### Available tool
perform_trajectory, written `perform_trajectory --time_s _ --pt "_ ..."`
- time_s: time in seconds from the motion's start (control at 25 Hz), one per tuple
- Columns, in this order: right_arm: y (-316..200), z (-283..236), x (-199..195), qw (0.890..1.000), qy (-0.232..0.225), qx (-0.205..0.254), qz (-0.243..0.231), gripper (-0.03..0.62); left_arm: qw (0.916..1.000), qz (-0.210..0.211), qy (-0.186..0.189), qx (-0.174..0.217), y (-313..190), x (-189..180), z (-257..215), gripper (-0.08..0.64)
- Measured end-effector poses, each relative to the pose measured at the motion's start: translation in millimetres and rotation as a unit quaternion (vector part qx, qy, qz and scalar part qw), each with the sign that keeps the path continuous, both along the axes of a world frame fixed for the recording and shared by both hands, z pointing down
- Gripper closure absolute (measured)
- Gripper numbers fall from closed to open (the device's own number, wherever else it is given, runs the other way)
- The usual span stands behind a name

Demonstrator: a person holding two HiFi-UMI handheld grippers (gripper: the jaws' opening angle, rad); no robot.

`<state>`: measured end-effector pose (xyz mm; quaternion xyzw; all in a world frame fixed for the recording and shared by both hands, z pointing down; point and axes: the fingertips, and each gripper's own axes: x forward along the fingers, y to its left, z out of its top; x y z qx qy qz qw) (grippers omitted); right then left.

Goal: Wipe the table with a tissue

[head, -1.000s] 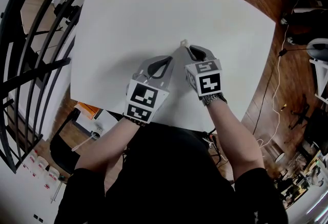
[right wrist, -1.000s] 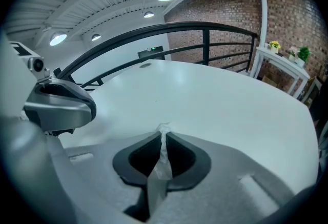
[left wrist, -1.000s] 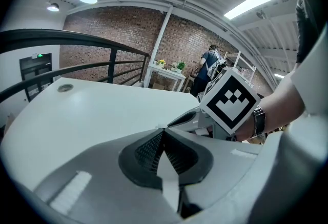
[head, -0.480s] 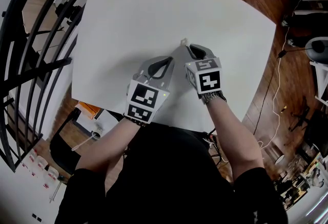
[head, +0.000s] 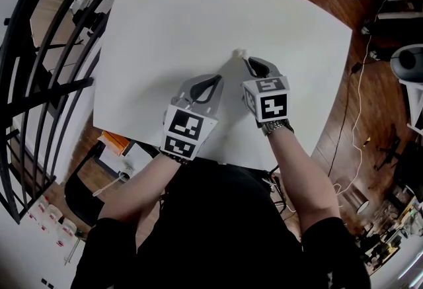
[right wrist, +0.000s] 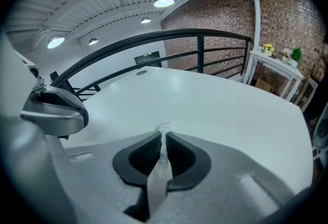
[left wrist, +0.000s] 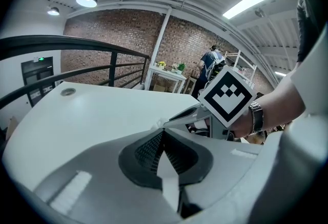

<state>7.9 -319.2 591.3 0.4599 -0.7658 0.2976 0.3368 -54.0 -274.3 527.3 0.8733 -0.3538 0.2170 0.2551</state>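
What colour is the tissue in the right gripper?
The tissue is white, like the table; best seen in the right gripper view.

Bright, even light is thrown from round ceiling lamps [right wrist: 164,0] above the right gripper [right wrist: 163,137] and a strip light [left wrist: 254,0] above the left gripper [left wrist: 163,133]. A soft grey shadow is cast on the table [head: 198,23] between them. Edges are bowed and corners blackened in both gripper views; the tissue [right wrist: 163,128] in the right jaws is rendered soft.
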Motion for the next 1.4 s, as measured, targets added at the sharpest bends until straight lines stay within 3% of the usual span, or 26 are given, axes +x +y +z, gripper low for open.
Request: perform_trajectory --time_s 0.64,1.4 --pt "26 -25 41 0.999 0.013 0.023 0.023 0.576 0.9996 0.005 0.000 0.026 24 19 -22 0.546" --pt "112 -94 83 0.994 -0.027 0.105 0.008 0.575 0.9956 -0.026 -0.004 0.090 99 67 -77 0.546"
